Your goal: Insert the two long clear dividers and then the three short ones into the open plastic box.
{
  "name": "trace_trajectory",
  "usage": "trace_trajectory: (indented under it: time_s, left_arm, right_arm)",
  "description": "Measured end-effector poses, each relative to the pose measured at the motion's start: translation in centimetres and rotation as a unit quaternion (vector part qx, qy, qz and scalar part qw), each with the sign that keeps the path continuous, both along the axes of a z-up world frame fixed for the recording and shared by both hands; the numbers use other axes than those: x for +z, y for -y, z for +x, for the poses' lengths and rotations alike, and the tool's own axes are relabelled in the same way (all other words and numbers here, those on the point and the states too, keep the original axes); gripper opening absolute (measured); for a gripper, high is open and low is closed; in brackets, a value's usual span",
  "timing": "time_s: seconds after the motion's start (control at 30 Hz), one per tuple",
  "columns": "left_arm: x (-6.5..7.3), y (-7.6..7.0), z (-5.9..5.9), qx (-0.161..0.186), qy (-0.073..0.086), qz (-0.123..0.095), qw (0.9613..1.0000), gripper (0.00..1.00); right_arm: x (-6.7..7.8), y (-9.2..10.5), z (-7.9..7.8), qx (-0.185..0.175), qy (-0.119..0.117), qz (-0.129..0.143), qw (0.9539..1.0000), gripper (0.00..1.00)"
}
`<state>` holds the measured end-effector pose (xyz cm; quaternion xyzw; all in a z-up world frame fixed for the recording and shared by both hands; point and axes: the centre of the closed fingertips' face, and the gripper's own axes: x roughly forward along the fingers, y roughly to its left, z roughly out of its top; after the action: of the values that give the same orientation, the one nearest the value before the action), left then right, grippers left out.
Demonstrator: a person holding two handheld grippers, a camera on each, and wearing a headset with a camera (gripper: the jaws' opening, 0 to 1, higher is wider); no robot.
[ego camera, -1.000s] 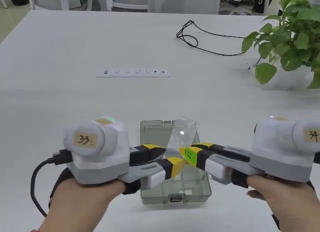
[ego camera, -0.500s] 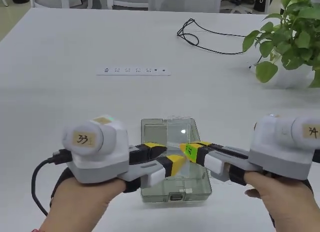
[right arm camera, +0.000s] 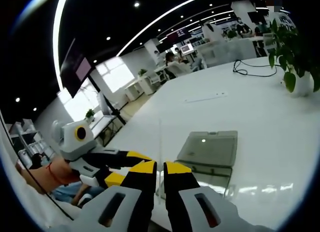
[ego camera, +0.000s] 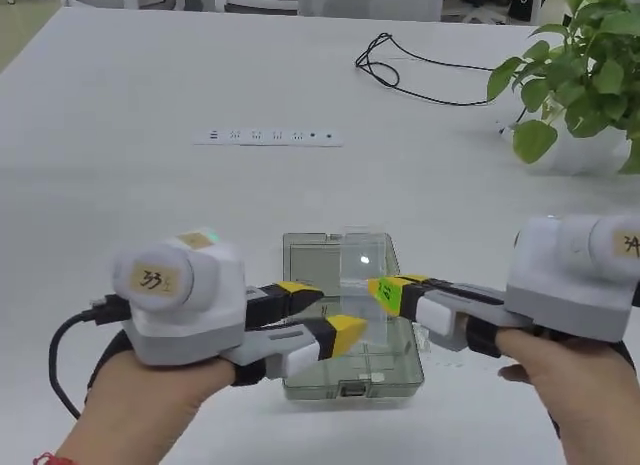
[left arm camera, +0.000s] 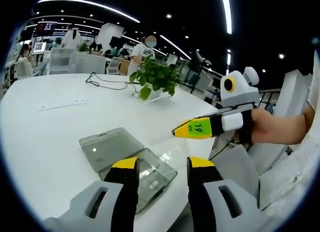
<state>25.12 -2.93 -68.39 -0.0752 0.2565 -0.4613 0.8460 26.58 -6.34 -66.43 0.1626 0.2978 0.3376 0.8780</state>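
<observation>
The clear plastic box [ego camera: 350, 373] lies near the table's front edge, its lid [ego camera: 305, 260] open flat behind it. My right gripper [ego camera: 382, 288] comes in from the right, shut on a clear divider [ego camera: 362, 268] held just over the box's back half. In the right gripper view the divider [right arm camera: 160, 139] shows edge-on as a thin line rising between the nearly closed jaws [right arm camera: 160, 168], with the box [right arm camera: 210, 167] beyond. My left gripper [ego camera: 328, 308] hangs open over the box's left side with nothing in it. Its own view shows the open jaws [left arm camera: 162, 164], the box [left arm camera: 150, 177] and the right gripper [left arm camera: 182, 130].
A white power strip [ego camera: 268, 137] lies mid-table. A black cable [ego camera: 400, 75] loops at the back right, next to a potted plant [ego camera: 580, 75]. A black cord [ego camera: 60, 355] trails from the left gripper. Chairs stand behind the table's far edge.
The divider stood tilted up over the lid a second ago; the right gripper has brought it lower over the box. The left gripper has shifted slightly left and stays open.
</observation>
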Motion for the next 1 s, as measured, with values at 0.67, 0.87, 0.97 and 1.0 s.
trace_trajectory:
  time_s: [0.67, 0.87, 0.97, 1.0]
  left_arm:
    - [-1.7, -3.6, -0.8, -0.034, 0.022, 0.041, 0.9983, 0.59]
    - [-2.3, -4.4, -0.8, -0.048, 0.033, 0.057, 0.9967, 0.68]
    - [-2.5, -4.5, -0.9, -0.055, 0.036, 0.060, 0.9961, 0.74]
    - [-2.7, -4.6, -0.9, -0.056, 0.038, 0.062, 0.9958, 0.75]
  right_arm:
    - [-0.9, 2.2, 1.3, -0.004, -0.035, -0.042, 0.9985, 0.07]
    - [-1.5, 2.7, 1.9, -0.013, -0.065, -0.058, 0.9961, 0.07]
    - [-1.7, 2.7, 2.0, -0.013, -0.077, -0.062, 0.9950, 0.07]
    - [-1.8, 2.7, 2.0, -0.010, -0.081, -0.065, 0.9945, 0.07]
